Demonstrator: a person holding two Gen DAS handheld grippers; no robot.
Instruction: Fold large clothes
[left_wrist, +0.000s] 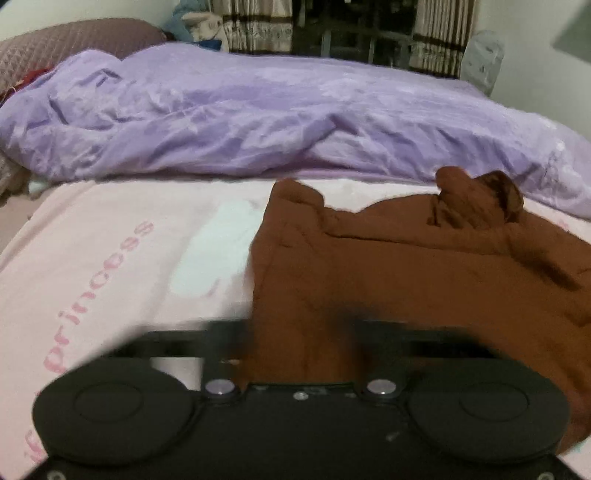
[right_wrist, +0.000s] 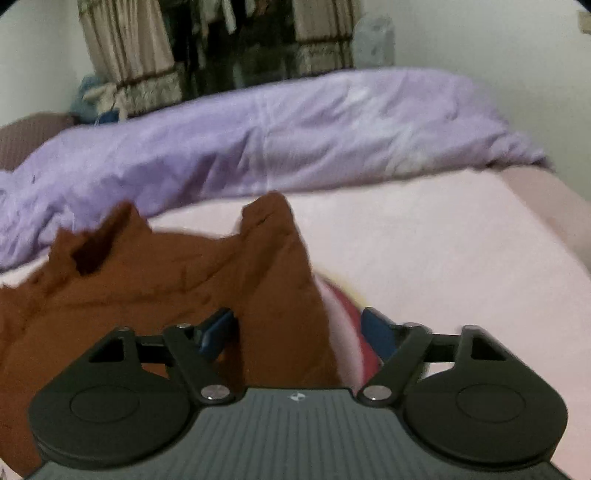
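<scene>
Left wrist view: my left hand-held gripper (left_wrist: 303, 325) is smeared by blur and I can't make out its fingertips. Its side arms stand spread, with the near edge of the brown garment (left_wrist: 406, 266) bunched in the gap, so the jaws read as apart, not clamped. The garment runs ahead of it and to its right, rumpled, on the pink bed sheet (left_wrist: 110, 258). Its right end is cut off by the frame. Beyond lies a crumpled purple duvet (left_wrist: 258, 110).

Right wrist view: my right hand-held gripper (right_wrist: 297, 328) has its jaws wide apart. The blue fingers (right_wrist: 216, 328) flank a fold of the garment (right_wrist: 147, 277), which spreads ahead and to the left. The left pad sits at the cloth. The right one stands clear of it, over a blurred red-and-pink patch (right_wrist: 351, 314) I can't identify. The sheet (right_wrist: 443, 240) lies bare to the right, and the duvet (right_wrist: 295, 129) lies beyond.
</scene>
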